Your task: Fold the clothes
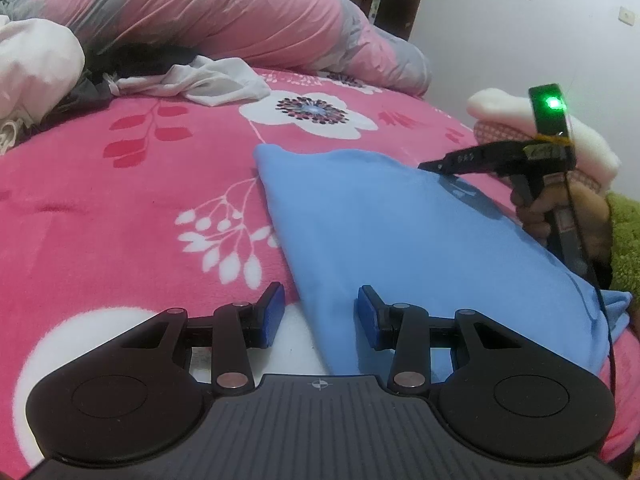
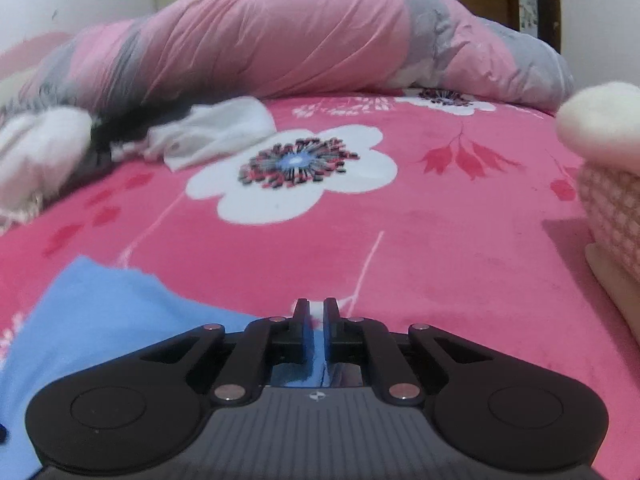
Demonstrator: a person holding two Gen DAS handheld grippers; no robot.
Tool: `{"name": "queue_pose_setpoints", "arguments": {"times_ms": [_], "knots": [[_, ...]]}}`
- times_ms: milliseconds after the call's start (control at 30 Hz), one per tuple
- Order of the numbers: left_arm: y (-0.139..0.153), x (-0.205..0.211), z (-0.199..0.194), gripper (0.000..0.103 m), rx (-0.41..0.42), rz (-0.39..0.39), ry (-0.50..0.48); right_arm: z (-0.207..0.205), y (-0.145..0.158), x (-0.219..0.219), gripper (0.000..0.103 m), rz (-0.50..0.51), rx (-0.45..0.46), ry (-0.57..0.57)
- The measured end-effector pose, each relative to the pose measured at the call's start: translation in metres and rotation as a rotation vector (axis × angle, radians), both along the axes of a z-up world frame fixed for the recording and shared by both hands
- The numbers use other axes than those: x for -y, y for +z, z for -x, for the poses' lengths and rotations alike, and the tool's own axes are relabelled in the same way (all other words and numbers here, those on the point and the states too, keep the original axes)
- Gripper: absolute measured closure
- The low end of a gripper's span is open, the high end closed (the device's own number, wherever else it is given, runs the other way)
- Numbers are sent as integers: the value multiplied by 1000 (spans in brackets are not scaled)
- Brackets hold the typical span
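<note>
Pink floral bedspread, rolled pink-and-grey quilt behind; no legible writing anywhere. Blue garment spread flat on the bedspread. Left gripper partly open, empty, straddling the garment's near edge. Right gripper pinched nearly closed on a blue fold at the garment's far side.

garment: plain blue | blanket: pink, white flowers | duvet: pink-grey

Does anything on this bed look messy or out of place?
Yes. A heap of unfolded clothes lies crumpled at the far left by the rolled quilt, while the blue garment lies flat and folded items are stacked at the right.
</note>
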State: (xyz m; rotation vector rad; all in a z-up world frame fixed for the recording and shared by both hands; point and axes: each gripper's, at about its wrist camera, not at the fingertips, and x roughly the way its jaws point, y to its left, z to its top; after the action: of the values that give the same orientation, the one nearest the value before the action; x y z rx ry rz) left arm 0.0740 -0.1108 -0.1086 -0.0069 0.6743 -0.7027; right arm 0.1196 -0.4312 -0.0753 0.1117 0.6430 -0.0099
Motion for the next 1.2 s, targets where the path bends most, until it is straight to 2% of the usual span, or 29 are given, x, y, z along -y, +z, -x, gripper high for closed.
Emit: {"name": "queue_pose_setpoints", "arguments": {"times_ms": [133, 200, 267, 367, 467, 600, 700, 800, 833, 867, 900, 1033, 1100, 1167, 1200], "knots": [[-1, -2, 0, 63, 3, 15, -2, 14, 19, -6, 96, -53, 49, 112], [-2, -4, 0, 63, 3, 23, -3, 9, 17, -9, 96, -61, 12, 152], [-3, -5, -1, 63, 1, 30, -4, -3, 3, -13, 98, 8, -70, 126], [-3, -5, -1, 63, 1, 34, -5, -7, -4, -7, 100, 86, -55, 46], [-3, -5, 0, 63, 3, 36, -6, 2, 7, 4, 98, 79, -33, -46], [-5, -7, -1, 63, 2, 45, -7, 36, 27, 5, 98, -55, 32, 92], [-5, -7, -1, 62, 1, 49, -6, 57, 18, 3, 98, -62, -42, 162], [-4, -6, 0, 62, 1, 45, -6, 75, 8, 20, 96, -49, -83, 31], [-4, -6, 0, 62, 1, 43, -7, 78, 10, 25, 96, -19, -97, -44], [-4, -6, 0, 62, 1, 43, -6, 86, 14, 29, 96, -4, -79, -86], [-4, -6, 0, 62, 2, 42, -6, 92, 19, 30, 96, -31, -51, -83], [-4, -5, 1, 62, 4, 38, -4, 110, 36, 4, 96, -77, 27, 108], [-4, -5, 1, 62, 2, 37, -2, 112, 30, -14, 96, -47, 8, 227], [-3, -5, 1, 62, -1, 36, 1, 111, 15, -15, 96, -8, -50, 212], [-3, -4, 0, 62, -3, 34, 1, 114, 11, -3, 95, -27, -55, 142]]}}
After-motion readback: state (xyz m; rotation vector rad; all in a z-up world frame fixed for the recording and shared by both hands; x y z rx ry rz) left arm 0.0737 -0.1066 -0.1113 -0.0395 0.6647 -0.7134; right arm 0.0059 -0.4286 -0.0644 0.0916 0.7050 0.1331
